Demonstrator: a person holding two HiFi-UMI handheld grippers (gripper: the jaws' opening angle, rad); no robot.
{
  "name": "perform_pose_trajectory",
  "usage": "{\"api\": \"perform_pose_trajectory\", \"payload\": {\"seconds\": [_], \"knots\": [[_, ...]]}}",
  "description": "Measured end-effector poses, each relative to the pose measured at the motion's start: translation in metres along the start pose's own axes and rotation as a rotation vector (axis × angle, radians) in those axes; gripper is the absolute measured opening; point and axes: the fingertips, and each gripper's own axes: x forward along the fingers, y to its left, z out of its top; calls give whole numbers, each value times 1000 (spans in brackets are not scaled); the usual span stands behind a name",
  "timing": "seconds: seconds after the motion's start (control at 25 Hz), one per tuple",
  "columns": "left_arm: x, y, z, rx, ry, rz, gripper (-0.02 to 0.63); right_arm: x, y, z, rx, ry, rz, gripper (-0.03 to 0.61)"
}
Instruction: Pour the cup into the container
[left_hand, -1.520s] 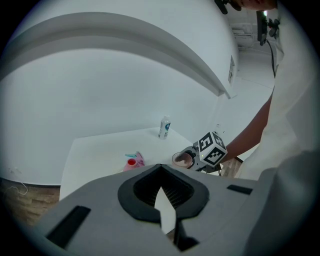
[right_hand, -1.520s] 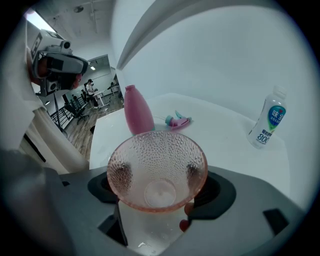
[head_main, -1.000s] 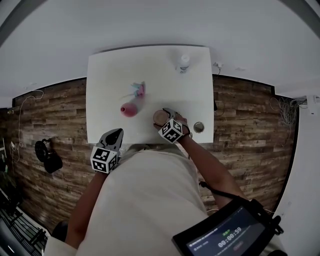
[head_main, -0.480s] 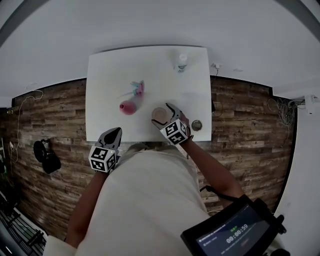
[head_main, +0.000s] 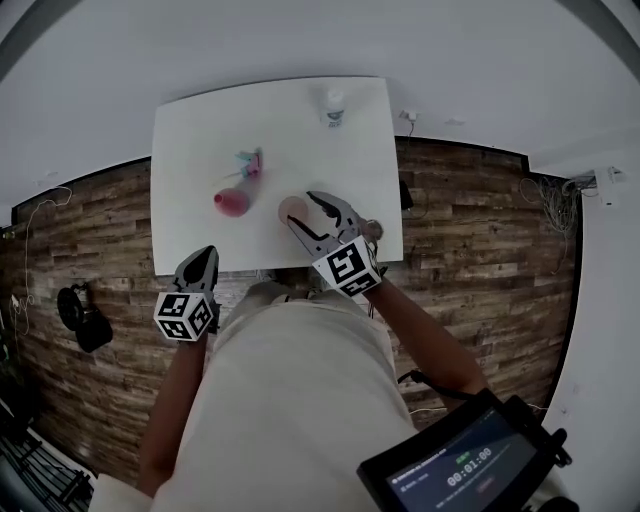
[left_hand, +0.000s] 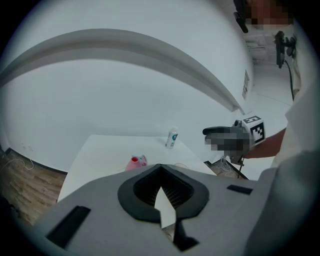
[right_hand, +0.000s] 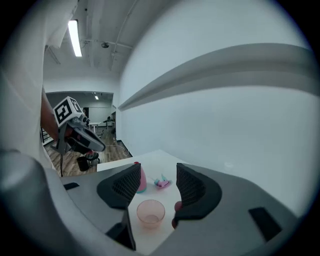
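Cup: the translucent cup (right_hand: 150, 211) stands upright on the white surface (head_main: 200, 130), mouth up and long axis vertical; I cannot tell whether anything is in it
Right gripper: the right gripper (right_hand: 157, 176) hangs above the cup on the person's side, pointing out over it and a little downward; its jaws are part-way apart and have just been closing, with the pads on nothing; the cup shows through the gap but sits lower, clear of both pads
Left gripper: the left gripper (head_main: 203, 257) has its jaws together and is empty, well away from the cup, off the near edge of the surface
Nearer hand: the right, by a wide margin
Pink container: the pink container (right_hand: 141, 181) stands beyond the cup and slightly to its left, upright with a red top, apart from the cup
Farther off: the white bottle (head_main: 334, 108) stands well behind the cup, near the far edge
Stage: a free-standing upright cup under a part-open gripper fits either a cup about to be taken or one already set back down
Key relation: the cup lies below and just ahead of the right gripper, its round wall the same from every side
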Motion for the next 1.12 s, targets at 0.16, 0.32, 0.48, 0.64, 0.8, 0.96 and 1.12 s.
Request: {"api": "perform_pose_trajectory", "payload": {"seconds": [0.16,0.32,0.48,0.64,0.8,0.96,1.12], "knots": [[-3,-8,8,-29,-48,18,8,-23,6,28,-56,-49,11,187],[-11,-22,11,-39,-79,17,8,-37,16,49,-135,-92,14,173],[-22,-32,7,-38,-90,8,8,-42,23,60,-126,-121,7,173],[-32,-29,0,-34,-101,-9,8,-45,37,69,-126,-122,-12,173],[-43,-20,1,-26,-118,-40,8,-50,52,81,-134,-123,-48,173],[-65,-8,7,-2,-139,-81,9,-54,64,88,-134,-113,-102,173],[-99,14,10,17,-165,-116,8,-62,70,92,-121,-95,-197,173]]}}
